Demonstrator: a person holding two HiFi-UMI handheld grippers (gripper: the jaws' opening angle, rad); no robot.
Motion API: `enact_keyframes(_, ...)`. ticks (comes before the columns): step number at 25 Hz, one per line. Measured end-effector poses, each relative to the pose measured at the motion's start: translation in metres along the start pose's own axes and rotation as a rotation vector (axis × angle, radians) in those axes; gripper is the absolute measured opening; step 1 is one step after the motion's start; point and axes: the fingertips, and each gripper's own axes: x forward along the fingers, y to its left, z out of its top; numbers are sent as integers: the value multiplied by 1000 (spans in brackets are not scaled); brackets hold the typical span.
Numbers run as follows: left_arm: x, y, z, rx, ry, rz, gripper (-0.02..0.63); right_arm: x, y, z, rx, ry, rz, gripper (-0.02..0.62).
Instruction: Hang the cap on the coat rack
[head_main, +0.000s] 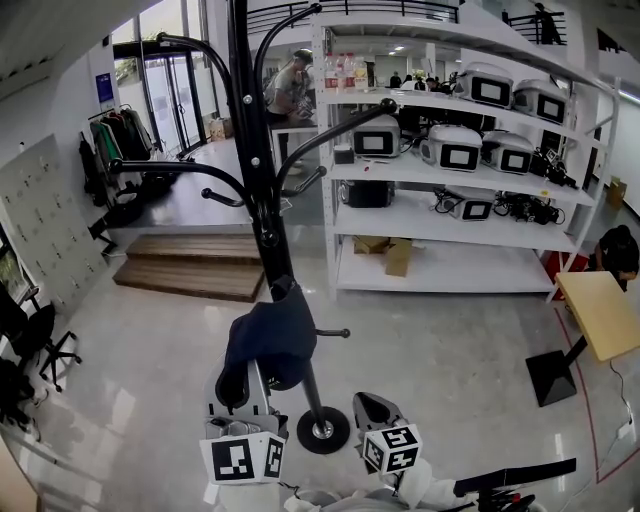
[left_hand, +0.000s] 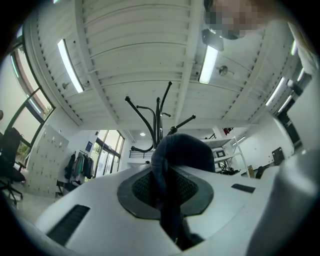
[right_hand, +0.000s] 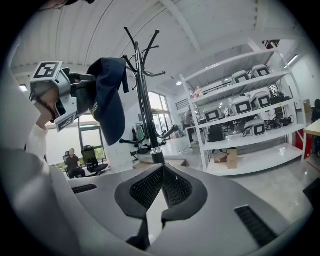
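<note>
Cap of dark navy fabric (head_main: 272, 335) sits at the left, raised in the left gripper (head_main: 250, 385), whose jaws are clamped on a fold of its cloth. In the right gripper view the cap hangs just beside the pole of the tall black metal coat rack (head_main: 250, 150) and rests on none of its curved hooks. The rack's round base stands on the pale glossy floor (head_main: 450, 340) between the two grippers. The right gripper (head_main: 378, 412) sits low, its jaws closed tip to tip on nothing. White metal shelving with boxy devices (head_main: 450, 190) stands farther right.
</note>
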Motion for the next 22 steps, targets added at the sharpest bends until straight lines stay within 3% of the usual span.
enact_keyframes(22, 15, 6, 67, 121, -148, 80, 29, -2, 0, -2, -3, 2, 3, 14)
